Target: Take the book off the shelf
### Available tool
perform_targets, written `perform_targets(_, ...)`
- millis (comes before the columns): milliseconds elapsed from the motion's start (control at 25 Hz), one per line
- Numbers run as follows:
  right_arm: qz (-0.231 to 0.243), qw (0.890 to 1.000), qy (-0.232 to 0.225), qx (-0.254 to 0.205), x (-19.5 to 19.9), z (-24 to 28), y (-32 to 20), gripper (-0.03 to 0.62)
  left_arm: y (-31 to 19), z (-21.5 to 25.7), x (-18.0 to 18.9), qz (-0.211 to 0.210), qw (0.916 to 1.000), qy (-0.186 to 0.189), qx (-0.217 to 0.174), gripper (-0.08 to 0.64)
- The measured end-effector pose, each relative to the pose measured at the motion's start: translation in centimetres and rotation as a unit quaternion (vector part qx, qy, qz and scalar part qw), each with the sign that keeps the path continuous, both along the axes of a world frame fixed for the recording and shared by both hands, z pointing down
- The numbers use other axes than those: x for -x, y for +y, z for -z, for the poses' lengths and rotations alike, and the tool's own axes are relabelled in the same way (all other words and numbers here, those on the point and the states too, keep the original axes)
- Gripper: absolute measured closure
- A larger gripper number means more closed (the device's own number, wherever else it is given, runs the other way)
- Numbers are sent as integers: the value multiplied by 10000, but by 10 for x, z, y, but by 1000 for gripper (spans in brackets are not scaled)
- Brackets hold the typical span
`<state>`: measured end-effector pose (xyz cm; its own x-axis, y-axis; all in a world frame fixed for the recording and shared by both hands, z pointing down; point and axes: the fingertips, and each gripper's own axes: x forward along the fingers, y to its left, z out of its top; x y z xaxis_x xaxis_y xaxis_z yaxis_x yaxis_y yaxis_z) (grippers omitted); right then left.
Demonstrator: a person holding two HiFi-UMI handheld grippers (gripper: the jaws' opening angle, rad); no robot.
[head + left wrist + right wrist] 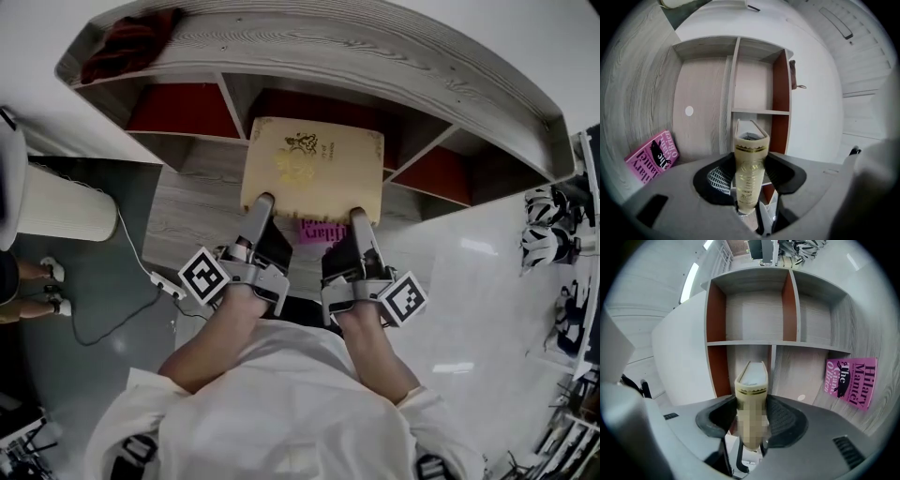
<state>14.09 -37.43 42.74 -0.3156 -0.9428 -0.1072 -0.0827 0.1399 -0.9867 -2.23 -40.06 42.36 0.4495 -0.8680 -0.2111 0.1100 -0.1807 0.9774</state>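
Note:
A thick cream book (pixel 314 167) with gold print is held flat in front of the wooden shelf unit (pixel 375 56), clear of its compartments. My left gripper (pixel 263 201) is shut on the book's near left edge, and my right gripper (pixel 357 216) is shut on its near right edge. In the left gripper view the book's spine (pixel 750 176) stands between the dark pads (pixel 718 178). The right gripper view shows the same spine (pixel 751 416) pinched between its pads (pixel 783 420).
A pink book (pixel 323 231) lies on the shelf's lower board, partly under the cream one; it also shows as a pink book (pixel 651 156) and as a pink book (pixel 851 379). Dark red cloth (pixel 127 42) lies on the shelf top. A white cylinder (pixel 56 204) stands at left.

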Motion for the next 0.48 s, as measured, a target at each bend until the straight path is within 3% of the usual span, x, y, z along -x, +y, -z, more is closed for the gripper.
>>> perform_targets(280, -87, 9999, 84, -58, 8, 5, 29, 394, 25, 3, 9, -155, 9998, 77, -70, 348)
perform_targets(480, -205, 9994, 208, -186, 22, 11, 76, 394, 69, 8, 22, -339, 9992, 91, -210, 350)
